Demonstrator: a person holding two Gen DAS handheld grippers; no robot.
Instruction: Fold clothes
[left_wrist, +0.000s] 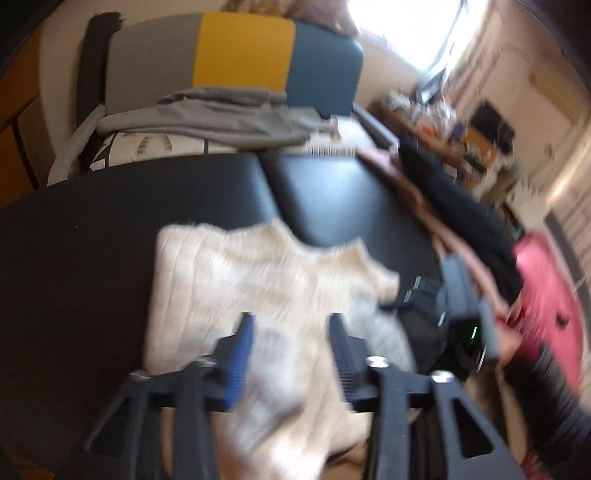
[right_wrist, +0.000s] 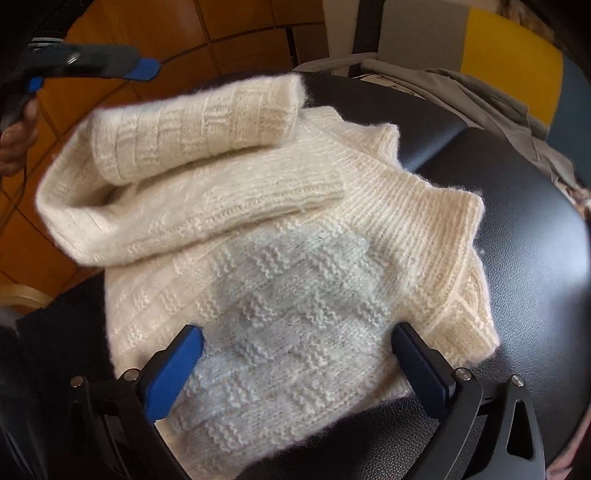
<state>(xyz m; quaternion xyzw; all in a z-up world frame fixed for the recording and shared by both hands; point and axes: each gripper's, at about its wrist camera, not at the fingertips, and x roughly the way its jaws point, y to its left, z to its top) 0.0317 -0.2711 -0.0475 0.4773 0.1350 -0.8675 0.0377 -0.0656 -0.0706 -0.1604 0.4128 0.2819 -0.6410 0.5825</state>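
Tabletop (right_wrist: 524, 258): black, leather-like and padded, with a seam across it; the work is carried on it.

Sweater (right_wrist: 280, 266): cream knit, laid near the middle of the tabletop. One sleeve (right_wrist: 192, 125) is seen doubled over the body and rolled into a loose tube; the ribbed collar is turned toward the far side.

Chair (left_wrist: 236, 55): grey, yellow and blue back, set beyond the tabletop, with grey cloth (left_wrist: 207, 118) heaped on its seat.

Other clothes (left_wrist: 461, 206): dark and pinkish pieces, piled along the tabletop's edge.

Right gripper (right_wrist: 297, 354): fingers spread wide just above the sweater's body, nothing pinched.

Left gripper (left_wrist: 291, 325): fingers parted, nothing seen between them; held off the sweater's edge in the right view.

Risk, as judged: the rolled sleeve is unsecured and may be unrolled or dragged askew if the loose knit is snagged by a finger; a crooked fold would follow.
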